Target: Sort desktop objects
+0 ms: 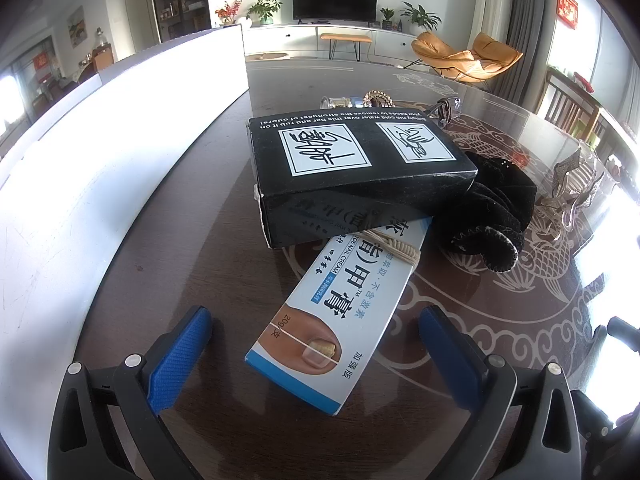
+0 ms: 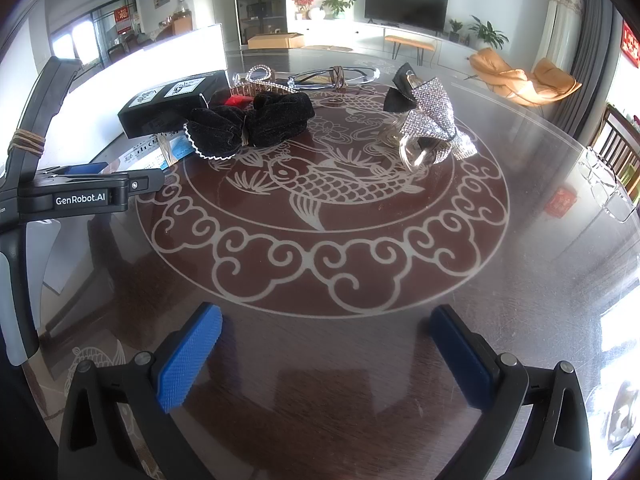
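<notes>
Left wrist view:
- Left gripper: blue-padded fingers spread wide, holding nothing, low over the near end of the nail-cream carton.
- Nail-cream carton: white and blue, lying flat on the glass-topped table, bound with pale cord; far end tucked beneath the black box.
- Black box: two white picture labels on top, resting tilted across the carton's far end.
- Black velvet hair bow: touching the black box's right side, white zigzag edging on one lobe.
- White storage box: long white wall along the left side of the table.
- Small items behind the black box: a gold-toned piece and a clear piece, too small to identify.
- Rhinestone hair clip: at the right, partly lost in glare.

Right wrist view:
- Right gripper: fingers spread wide, empty, hovering over the bare front of the table, well apart from all objects.
- Left gripper, seen from the side at the left edge, next to the carton.
- Black box and velvet bow: far left, touching.
- Rhinestone clip: right of centre, on the fish pattern.
- Glasses: at the far rim, bound with brown cord.
</notes>
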